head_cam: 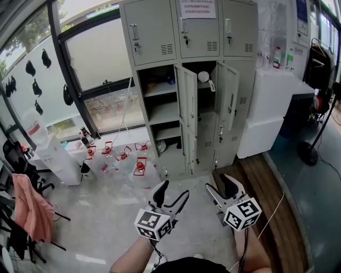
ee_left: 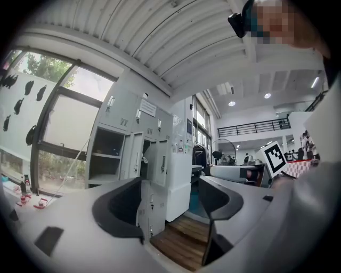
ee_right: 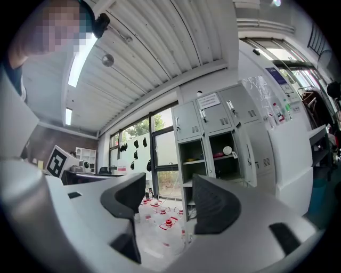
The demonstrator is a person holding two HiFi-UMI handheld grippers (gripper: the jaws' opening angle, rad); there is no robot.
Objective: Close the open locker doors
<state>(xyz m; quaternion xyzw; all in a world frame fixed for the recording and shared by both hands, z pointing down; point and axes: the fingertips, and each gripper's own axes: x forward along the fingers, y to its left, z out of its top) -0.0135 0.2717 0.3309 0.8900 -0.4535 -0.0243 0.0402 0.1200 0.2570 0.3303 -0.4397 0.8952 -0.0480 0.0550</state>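
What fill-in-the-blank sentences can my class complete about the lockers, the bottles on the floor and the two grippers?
1. The three top locker doors are all ___.
2. The bottles on the floor have ___ caps.
3. The left gripper and the right gripper both have their jaws ___, with nothing between them.
4. The paper notice hangs on the ___ top door.
Missing words: closed; red; open; middle.
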